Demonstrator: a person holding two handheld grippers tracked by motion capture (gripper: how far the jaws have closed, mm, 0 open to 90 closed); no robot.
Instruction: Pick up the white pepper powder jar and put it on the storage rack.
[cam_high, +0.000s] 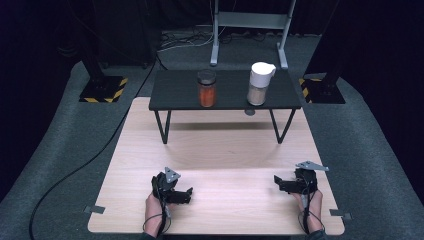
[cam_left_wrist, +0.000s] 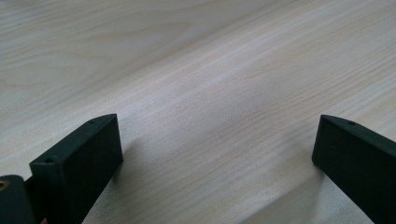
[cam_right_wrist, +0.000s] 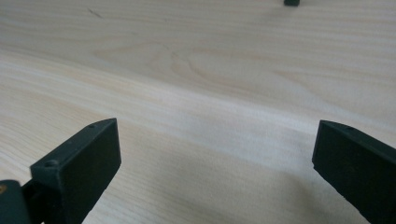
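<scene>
On the small black raised table (cam_high: 175, 95) at the far side stand a glass jar of orange powder (cam_high: 207, 89) and a white-lidded container of beige powder (cam_high: 260, 83). My left gripper (cam_high: 186, 195) rests on the light wooden tabletop (cam_high: 220, 145) near its front left, jaws wide apart with nothing between them. My right gripper (cam_high: 278, 183) rests near the front right, also open and empty. In the left gripper view the left gripper (cam_left_wrist: 217, 144) spans bare wood. In the right gripper view the right gripper (cam_right_wrist: 217, 147) does the same.
The black table stands on thin metal legs (cam_high: 164, 127) at the far half of the wooden top. A grey metal stand (cam_high: 248, 30) and black bases with yellow stripes (cam_high: 104, 89) sit on the grey carpet beyond. A black cable (cam_high: 75, 170) runs along the floor at left.
</scene>
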